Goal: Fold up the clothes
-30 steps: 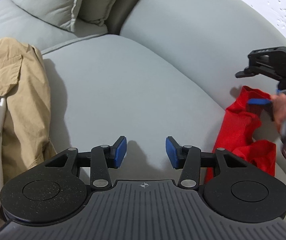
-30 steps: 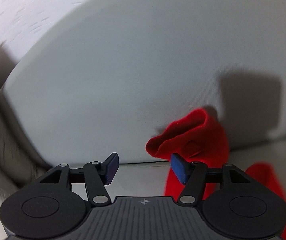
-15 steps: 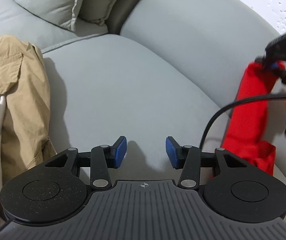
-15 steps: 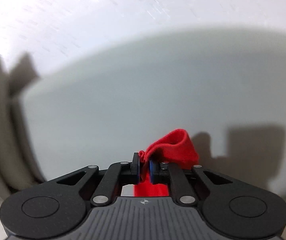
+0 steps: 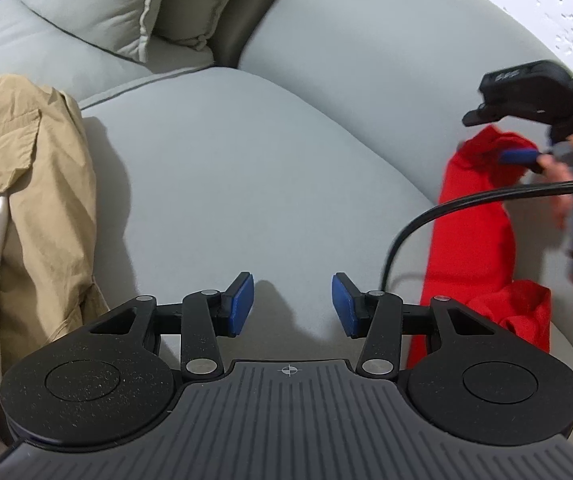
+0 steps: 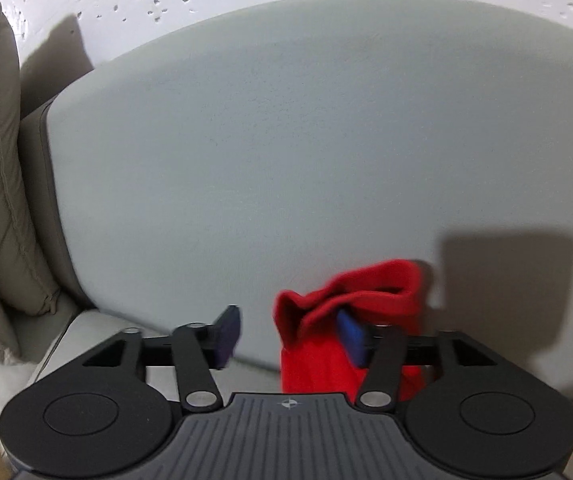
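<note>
Right gripper [image 6: 286,338] jaws opening; red garment [image 6: 350,320] bunched between them at lower centre of right wrist view, draped on right pad, left pad clear. Judged risk: cloth slumps against sofa backrest [image 6: 306,140], grip point lost, or fabric snags on pad. Left gripper [image 5: 292,306] parted, empty, over seat cushion [image 5: 246,168]. Black cable [image 5: 446,210] crosses garment at right of left wrist view: tangle risk. Tan trousers [image 5: 38,184] at left: could get dragged.

Trousers [image 5: 34,184] at the seat's left, garment [image 5: 474,236] against the backrest [image 5: 366,60] at right, cushions [image 5: 98,4] behind.
</note>
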`<action>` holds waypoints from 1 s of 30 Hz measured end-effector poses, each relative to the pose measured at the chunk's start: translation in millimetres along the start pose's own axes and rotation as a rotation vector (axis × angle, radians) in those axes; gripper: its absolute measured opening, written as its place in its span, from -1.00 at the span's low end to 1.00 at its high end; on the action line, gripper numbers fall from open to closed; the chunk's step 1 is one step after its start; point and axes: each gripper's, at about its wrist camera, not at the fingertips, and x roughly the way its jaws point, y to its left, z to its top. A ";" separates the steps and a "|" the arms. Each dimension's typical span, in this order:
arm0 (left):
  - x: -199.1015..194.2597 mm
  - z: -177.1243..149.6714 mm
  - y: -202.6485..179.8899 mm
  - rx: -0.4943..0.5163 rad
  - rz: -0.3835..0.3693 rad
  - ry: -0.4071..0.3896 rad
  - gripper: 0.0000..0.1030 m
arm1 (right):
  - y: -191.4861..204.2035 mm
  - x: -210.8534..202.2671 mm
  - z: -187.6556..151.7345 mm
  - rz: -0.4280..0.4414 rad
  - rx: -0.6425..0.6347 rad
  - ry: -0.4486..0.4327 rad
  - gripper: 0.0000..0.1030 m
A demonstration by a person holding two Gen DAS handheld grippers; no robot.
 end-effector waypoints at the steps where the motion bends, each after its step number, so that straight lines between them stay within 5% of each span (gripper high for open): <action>1: -1.3 0.0 -0.7 0.004 -0.002 -0.003 -0.04 | -1.9 -14.7 -5.3 0.018 -0.027 0.023 0.32; 6: -8.9 -1.4 -4.7 0.026 0.002 -0.023 -0.03 | -39.6 -81.9 -44.2 0.028 -0.050 0.065 0.34; 9: -11.3 -2.5 -5.9 0.027 0.007 -0.028 -0.03 | -57.4 -103.0 -78.1 -0.016 0.006 0.089 0.09; 15: -12.0 -3.9 -10.8 0.039 0.017 -0.034 -0.03 | -47.4 -107.8 -163.4 -0.069 -0.281 0.140 0.03; 20: -8.0 -4.9 -13.1 0.060 0.019 -0.027 -0.03 | -37.3 -88.4 -188.4 -0.145 -0.484 0.140 0.13; 21: -7.5 -5.3 -13.4 0.063 0.019 -0.026 -0.03 | -38.5 -83.4 -189.5 -0.162 -0.496 0.153 -0.04; 24: -5.8 -5.2 -12.8 0.065 0.018 -0.021 -0.03 | -49.7 -84.8 -179.9 -0.158 -0.427 0.164 -0.67; 30: -5.8 -5.8 -13.0 0.061 0.016 -0.020 -0.03 | -109.5 -136.9 -126.1 0.083 0.139 0.024 -0.73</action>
